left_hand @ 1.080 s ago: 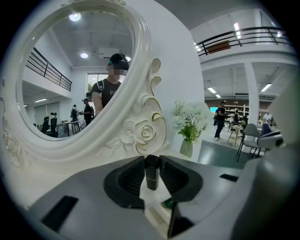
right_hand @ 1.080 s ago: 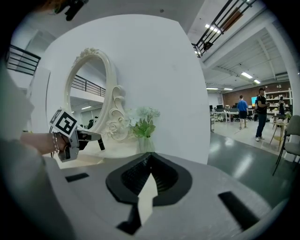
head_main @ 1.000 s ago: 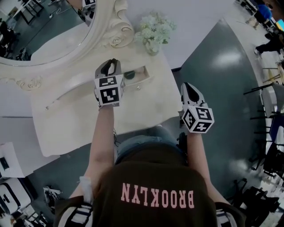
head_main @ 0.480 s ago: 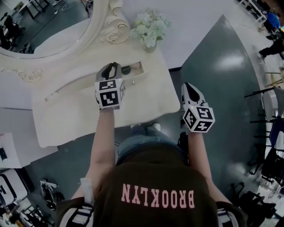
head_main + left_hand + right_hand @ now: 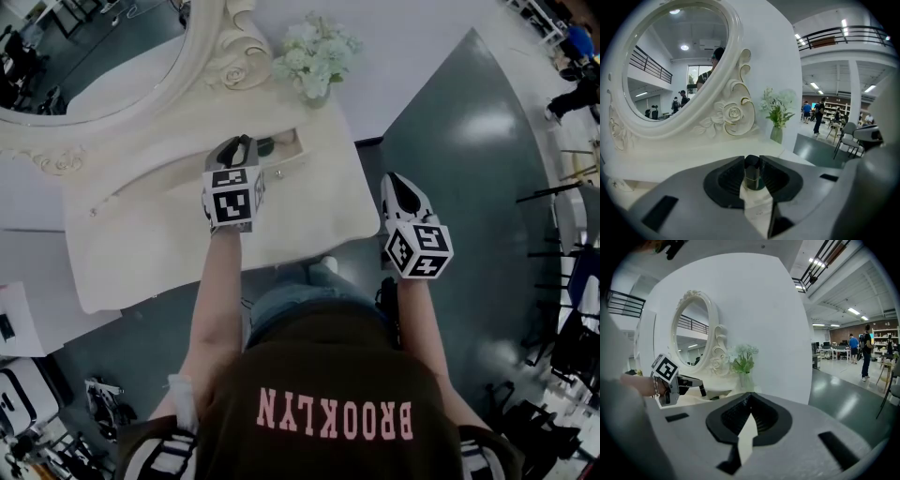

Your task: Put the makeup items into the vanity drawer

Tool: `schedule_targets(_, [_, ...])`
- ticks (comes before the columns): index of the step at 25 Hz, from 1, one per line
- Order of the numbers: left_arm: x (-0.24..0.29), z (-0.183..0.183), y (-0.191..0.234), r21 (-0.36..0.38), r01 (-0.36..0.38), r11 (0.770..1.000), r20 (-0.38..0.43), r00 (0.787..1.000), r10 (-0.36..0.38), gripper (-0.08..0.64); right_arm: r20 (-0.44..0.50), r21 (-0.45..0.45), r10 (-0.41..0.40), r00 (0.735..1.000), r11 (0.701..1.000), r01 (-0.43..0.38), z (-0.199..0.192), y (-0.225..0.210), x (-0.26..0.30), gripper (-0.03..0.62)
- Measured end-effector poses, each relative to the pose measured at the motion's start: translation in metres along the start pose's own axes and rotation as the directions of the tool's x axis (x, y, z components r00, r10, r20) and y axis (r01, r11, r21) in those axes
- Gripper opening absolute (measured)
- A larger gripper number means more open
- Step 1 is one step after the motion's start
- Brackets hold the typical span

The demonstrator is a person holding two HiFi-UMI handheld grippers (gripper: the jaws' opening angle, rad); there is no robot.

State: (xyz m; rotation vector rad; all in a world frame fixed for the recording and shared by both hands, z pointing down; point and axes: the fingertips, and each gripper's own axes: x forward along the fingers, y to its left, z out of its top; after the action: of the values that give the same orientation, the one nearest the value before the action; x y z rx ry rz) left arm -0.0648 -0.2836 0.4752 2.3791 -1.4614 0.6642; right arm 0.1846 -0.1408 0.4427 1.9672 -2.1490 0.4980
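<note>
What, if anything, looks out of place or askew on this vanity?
Nothing stands out: the vase stands upright, the drawer is open, and the left gripper holds a dark tube squarely.

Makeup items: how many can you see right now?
2. A dark tube is clamped in the left gripper. A dark round item lies in the open drawer. More may be hidden behind the gripper.
</note>
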Motion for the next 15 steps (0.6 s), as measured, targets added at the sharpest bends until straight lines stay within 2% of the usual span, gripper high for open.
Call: schedule_targets(15, [0.032, -0.04, 0.007, 0.003, 0.01, 1.0, -0.142, 0.99, -0.01, 0.094, -0.061, -0.006, 0.001, 0.998, 1.0, -0.001, -0.01, 0.0, 0.028, -0.003])
